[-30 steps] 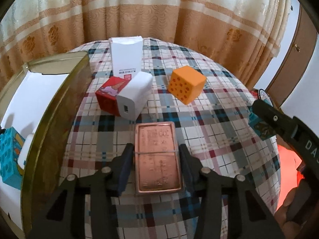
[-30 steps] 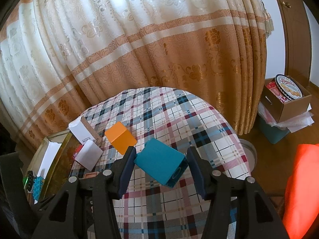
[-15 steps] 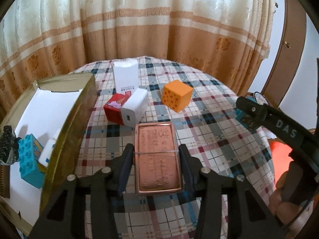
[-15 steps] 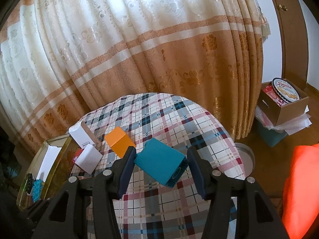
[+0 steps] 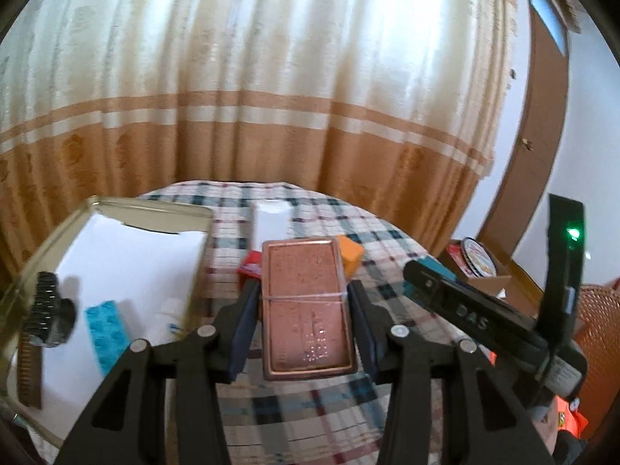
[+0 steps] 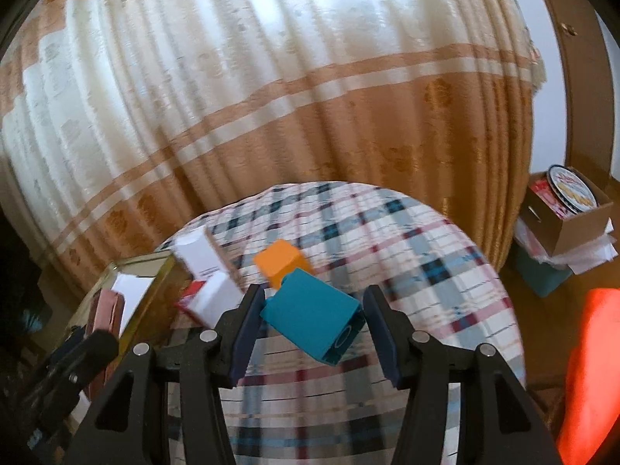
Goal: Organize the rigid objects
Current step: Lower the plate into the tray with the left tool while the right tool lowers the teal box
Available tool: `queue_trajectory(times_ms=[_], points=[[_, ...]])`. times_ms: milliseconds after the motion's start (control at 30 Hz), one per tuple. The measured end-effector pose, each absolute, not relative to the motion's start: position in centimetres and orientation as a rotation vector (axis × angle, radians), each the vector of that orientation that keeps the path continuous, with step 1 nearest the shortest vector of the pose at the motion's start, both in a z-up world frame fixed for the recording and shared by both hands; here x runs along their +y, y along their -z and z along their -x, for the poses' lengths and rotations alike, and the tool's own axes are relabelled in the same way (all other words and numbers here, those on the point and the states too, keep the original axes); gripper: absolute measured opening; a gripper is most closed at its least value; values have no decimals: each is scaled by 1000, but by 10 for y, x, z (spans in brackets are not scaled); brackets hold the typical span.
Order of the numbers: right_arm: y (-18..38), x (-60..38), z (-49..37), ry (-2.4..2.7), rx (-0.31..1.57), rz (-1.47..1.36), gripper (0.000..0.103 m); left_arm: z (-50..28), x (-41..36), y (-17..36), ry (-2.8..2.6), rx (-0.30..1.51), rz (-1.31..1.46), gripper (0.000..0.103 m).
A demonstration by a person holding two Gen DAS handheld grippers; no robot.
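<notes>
Copper-coloured tin [image 5: 308, 306] is clamped flat between the left gripper [image 5: 306, 323] fingers, a band across its middle; the teal block [image 6: 312, 319] is pinched, tilted, between the right gripper [image 6: 310, 329] fingers. Left of the left fingers lies the gold tray [image 5: 155, 206] — white-lined, a blue brick [image 5: 106, 333] already inside. Judged next: the tin should be carried level over the tray rim and lowered onto bare liner before the fingers are eased apart — the checked surface [image 5: 310, 407] ahead is crowded with boxes.
</notes>
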State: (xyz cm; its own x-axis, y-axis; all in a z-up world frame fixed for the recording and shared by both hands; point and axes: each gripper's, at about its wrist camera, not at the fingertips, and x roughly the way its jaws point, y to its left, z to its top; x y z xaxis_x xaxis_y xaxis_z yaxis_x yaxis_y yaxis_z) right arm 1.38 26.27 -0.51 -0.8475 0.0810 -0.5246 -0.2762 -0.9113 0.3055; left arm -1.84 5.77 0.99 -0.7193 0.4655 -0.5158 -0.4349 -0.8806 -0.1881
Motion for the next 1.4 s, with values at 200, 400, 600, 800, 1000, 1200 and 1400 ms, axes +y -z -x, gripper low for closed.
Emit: queue_trajectory(times_ms=[200, 400, 600, 800, 1000, 1200, 1400], points=[[-6, 232, -5, -2869, 510, 779, 56, 33, 23, -13, -2639, -112, 788, 45], [-20, 197, 8, -2947, 454, 780, 56, 42, -22, -19, -2750, -174, 785, 45], [-28, 153, 20, -3033, 374, 783, 56, 45, -61, -18, -2848, -203, 785, 45], [-19, 117, 30, -3093, 314, 842, 56, 46, -87, -3, -2901, -216, 835, 45], [-19, 93, 49, -3130, 263, 869, 56, 44, -92, 6, -2904, -222, 871, 45], [-13, 77, 81, -3115, 265, 937, 56, 40, -90, 11, -2910, -162, 892, 45], [-8, 62, 98, -3118, 243, 998, 56, 44, -87, 19, -2924, -111, 950, 45]])
